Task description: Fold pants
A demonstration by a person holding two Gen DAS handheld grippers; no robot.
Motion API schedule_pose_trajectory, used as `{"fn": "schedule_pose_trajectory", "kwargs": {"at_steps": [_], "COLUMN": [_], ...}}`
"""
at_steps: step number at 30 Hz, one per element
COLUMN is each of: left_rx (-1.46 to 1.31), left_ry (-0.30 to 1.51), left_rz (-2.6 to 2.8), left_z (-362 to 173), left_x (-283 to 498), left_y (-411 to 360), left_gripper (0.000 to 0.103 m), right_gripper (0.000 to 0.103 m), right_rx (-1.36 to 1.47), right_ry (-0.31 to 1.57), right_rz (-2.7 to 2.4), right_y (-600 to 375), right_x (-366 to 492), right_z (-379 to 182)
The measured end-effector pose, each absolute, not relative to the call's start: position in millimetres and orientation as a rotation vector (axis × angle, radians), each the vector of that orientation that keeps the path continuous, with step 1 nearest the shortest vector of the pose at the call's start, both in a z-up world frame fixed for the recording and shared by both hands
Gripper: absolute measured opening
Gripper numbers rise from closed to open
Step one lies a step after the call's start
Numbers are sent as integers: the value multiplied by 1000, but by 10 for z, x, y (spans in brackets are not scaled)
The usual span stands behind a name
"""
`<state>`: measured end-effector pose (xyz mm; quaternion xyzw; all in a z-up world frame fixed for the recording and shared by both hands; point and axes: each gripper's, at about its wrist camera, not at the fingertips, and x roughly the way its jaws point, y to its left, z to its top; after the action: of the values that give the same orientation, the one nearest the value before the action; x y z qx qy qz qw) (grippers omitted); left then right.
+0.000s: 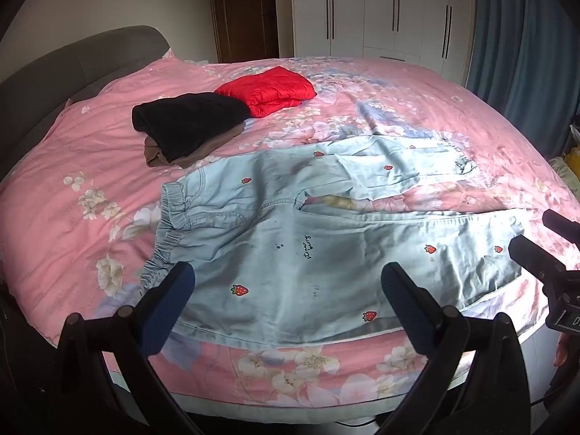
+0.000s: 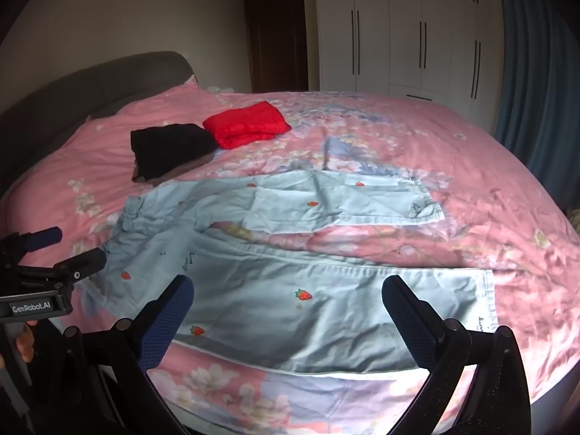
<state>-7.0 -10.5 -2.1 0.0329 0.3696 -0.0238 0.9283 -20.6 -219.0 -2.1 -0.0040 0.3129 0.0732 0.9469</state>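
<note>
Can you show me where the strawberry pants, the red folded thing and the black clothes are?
strawberry pants [image 1: 290, 239]: left wrist view, on the seat area near the black writing.
red folded thing [image 1: 266, 88]: left wrist view, middle of its top.
black clothes [image 2: 170, 148]: right wrist view, middle of the top layer.

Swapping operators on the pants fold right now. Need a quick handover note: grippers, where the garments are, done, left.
Left gripper: open, nothing held, above the near leg close to the waistband.
Right gripper: open, nothing held, above the near leg toward its cuff.
Light blue strawberry-print pants: spread flat on the pink floral duvet, waistband left, legs splayed apart to the right, near leg along the bed edge.
Done: no fold in these pants yet. A folded red garment and a folded black garment on a brown one sit farther back.
Left: bring one leg onto the other, then fold lengthwise.
</note>
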Motion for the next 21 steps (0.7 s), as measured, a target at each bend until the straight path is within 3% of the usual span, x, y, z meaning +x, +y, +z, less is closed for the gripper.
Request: {"fn": "schedule_pose_trajectory", "kwargs": {"at_steps": [21], "left_rx": [71], "left_ry": [758], "left_rz": [-47], "left_z": [-40], "left_x": [-56], "left_y": [-112], "left_gripper": [103], "right_gripper": [103], "right_rx": [-9], "right_ry": [636], "right_rz": [149], "right_y": [-2176], "right_x": [-205], "right_z": [-32]}}
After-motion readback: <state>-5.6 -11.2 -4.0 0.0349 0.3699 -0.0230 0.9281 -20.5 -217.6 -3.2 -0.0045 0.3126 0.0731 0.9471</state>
